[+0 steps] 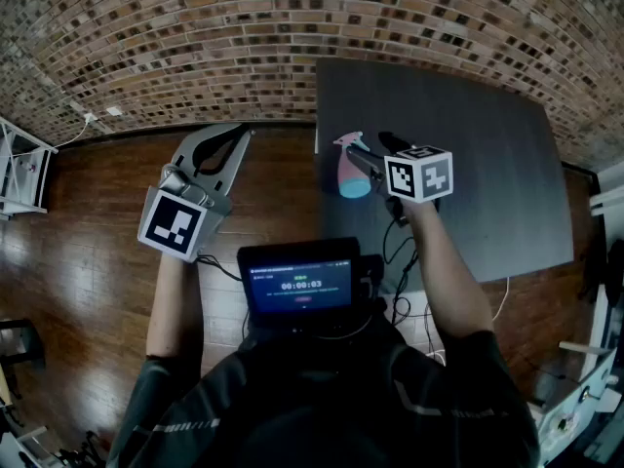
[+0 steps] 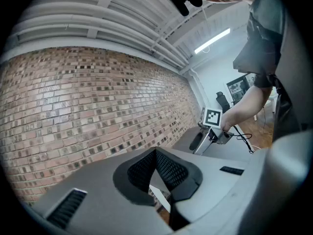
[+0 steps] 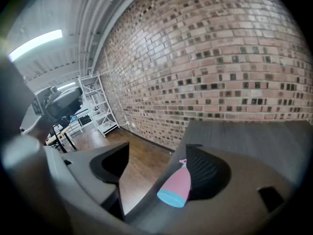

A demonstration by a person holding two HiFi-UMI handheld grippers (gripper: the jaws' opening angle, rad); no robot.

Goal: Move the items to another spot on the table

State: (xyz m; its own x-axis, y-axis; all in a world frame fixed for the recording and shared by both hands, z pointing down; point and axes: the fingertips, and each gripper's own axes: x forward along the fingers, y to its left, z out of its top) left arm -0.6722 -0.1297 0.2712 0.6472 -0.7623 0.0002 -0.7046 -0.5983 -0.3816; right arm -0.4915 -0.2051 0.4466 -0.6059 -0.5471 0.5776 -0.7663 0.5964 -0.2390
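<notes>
A pink spray bottle (image 1: 349,169) with a light-blue base lies near the left edge of the dark table (image 1: 478,164), nozzle toward the brick wall. My right gripper (image 1: 369,152) is right at it and stands open. In the right gripper view the bottle (image 3: 177,186) sits between the jaws, close against the right-hand pad (image 3: 208,173), while the left-hand jaw stands well clear of it. My left gripper (image 1: 237,135) hovers over the wooden floor left of the table, shut, with nothing in it; its tips (image 2: 155,152) meet. The left gripper view also shows the right gripper (image 2: 198,140) over the table.
A brick wall (image 1: 244,27) runs behind the table. A white metal shelf (image 1: 19,164) stands on the wooden floor (image 1: 88,252) at the far left and appears again as a shelf (image 3: 98,104) in the right gripper view. A small screen (image 1: 297,286) and cables (image 1: 400,261) hang at the person's chest.
</notes>
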